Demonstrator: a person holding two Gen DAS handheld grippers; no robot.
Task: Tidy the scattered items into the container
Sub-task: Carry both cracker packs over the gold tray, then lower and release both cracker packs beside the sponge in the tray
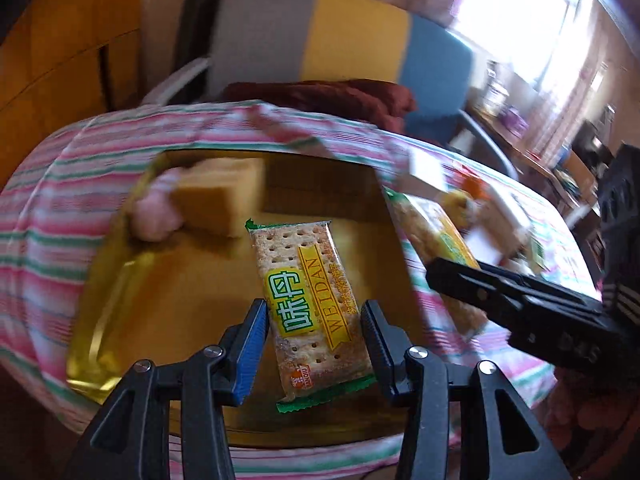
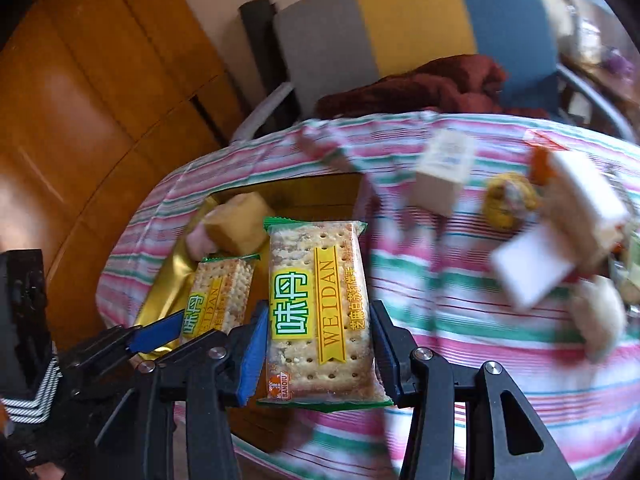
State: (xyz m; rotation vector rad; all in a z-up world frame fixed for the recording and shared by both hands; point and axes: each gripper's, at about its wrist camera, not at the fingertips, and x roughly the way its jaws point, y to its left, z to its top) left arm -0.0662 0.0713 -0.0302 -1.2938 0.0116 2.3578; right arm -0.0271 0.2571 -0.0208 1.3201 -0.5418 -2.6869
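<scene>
Item: two Weidan cracker packets, both in transit. My left gripper (image 1: 316, 344) clenches one cracker packet (image 1: 310, 304) by its long edges, hanging over the gold tray (image 1: 116, 276), which already holds a tan block (image 1: 224, 196) at its 11 o'clock. My right gripper (image 2: 318, 346) clasps the second packet (image 2: 320, 312), straddling the tray's 3 o'clock rim. Risks, as I judge them: slick wrappers slipping from the pads; the grippers, close together, colliding; the right packet landing on the striped cloth (image 2: 440, 320).

box (image 2: 320, 190) on table (image 2: 460, 320) | block (image 2: 240, 222) in box | chair (image 2: 420, 20) behind table
</scene>
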